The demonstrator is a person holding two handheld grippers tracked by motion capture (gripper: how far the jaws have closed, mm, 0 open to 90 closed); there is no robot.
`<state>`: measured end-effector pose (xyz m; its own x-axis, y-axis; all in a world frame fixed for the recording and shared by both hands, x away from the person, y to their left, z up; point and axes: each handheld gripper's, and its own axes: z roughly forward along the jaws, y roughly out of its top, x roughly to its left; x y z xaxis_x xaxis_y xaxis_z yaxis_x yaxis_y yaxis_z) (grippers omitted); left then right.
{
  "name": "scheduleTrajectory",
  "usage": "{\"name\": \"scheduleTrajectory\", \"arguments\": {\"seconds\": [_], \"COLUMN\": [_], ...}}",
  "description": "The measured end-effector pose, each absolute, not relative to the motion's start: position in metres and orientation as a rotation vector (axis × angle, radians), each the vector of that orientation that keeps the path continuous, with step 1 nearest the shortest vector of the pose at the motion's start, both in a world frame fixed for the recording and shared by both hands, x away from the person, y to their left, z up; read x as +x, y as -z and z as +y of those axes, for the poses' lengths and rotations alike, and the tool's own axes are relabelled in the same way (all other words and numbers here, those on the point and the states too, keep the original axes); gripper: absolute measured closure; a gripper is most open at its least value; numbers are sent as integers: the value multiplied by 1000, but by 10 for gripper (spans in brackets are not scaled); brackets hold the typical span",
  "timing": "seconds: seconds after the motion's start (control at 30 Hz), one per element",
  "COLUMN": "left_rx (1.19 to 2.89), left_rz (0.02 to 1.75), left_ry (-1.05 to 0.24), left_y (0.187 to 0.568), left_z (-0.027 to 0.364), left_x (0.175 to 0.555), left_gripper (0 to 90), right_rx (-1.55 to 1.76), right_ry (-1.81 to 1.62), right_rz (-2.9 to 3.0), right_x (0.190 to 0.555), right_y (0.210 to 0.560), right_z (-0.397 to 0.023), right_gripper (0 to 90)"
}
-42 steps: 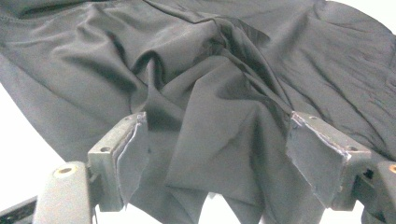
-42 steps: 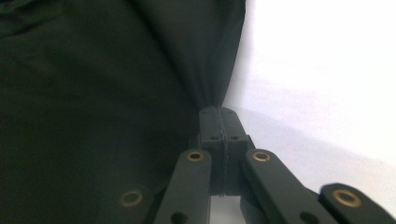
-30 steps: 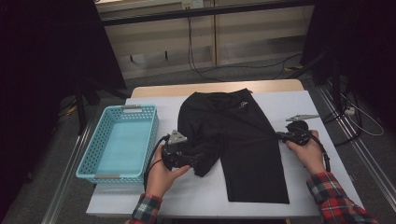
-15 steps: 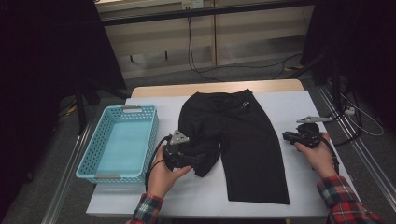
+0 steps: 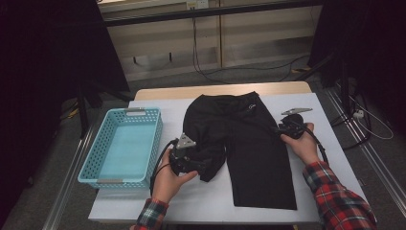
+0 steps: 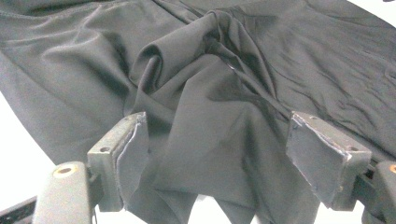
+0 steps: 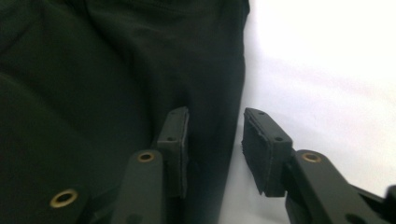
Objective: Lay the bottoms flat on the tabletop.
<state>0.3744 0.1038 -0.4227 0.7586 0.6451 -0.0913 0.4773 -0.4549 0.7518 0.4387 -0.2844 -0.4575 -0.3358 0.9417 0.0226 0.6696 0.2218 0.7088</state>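
The black shorts (image 5: 244,148) lie flat on the white table (image 5: 330,158), with the waist at the far end and the legs pointing back to you. The right leg lies long and straight. The left leg is bunched up into a soft heap at the near left side of the shorts.

Your left gripper (image 5: 203,165) sits at that heap. In the left gripper view its jaws are spread wide, and the folded cloth (image 6: 210,135) lies between them. One pad (image 6: 133,154) touches the cloth, but the other stands off it, so nothing is pinched.

Your right gripper (image 5: 281,129) is at the right edge of the shorts, about halfway down. Its jaws have just been opening. In the right gripper view they stand a little apart, with the edge of the shorts (image 7: 116,84) running between them. The pads (image 7: 180,140) do not press the cloth.

A light blue basket (image 5: 119,179) stands just left of the shorts, beside your left hand (image 5: 170,184). A small grey metal piece (image 5: 297,111) lies on the table to the right of the shorts, just past your right hand (image 5: 301,143).
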Motion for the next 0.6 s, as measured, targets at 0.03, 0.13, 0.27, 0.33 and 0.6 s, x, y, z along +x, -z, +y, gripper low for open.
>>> {"name": "scheduleTrajectory", "arguments": {"seconds": [0.03,0.13,0.27,0.33,0.6], "left_rx": [2139,2144,2136,2147,2149], "left_rz": [838,833,835,831,824], "left_ry": [-263,-268,-279,-275,-281], "left_y": [423,422,420,420,419], "left_z": [104,105,106,106,106], "left_x": [374,374,374,374,374], "left_gripper": [219,219,219,219,219], "right_rx": [1485,1535,1623,1647,1686], "right_ry": [-900,-908,-992,-1000,-1002], "right_rz": [2108,2101,2049,2040,1996], "right_x": [440,440,438,436,424], "right_y": [457,455,458,455,455], "right_z": [-283,-283,-301,-307,-333], "right_gripper": [819,900,900,900,900]}}
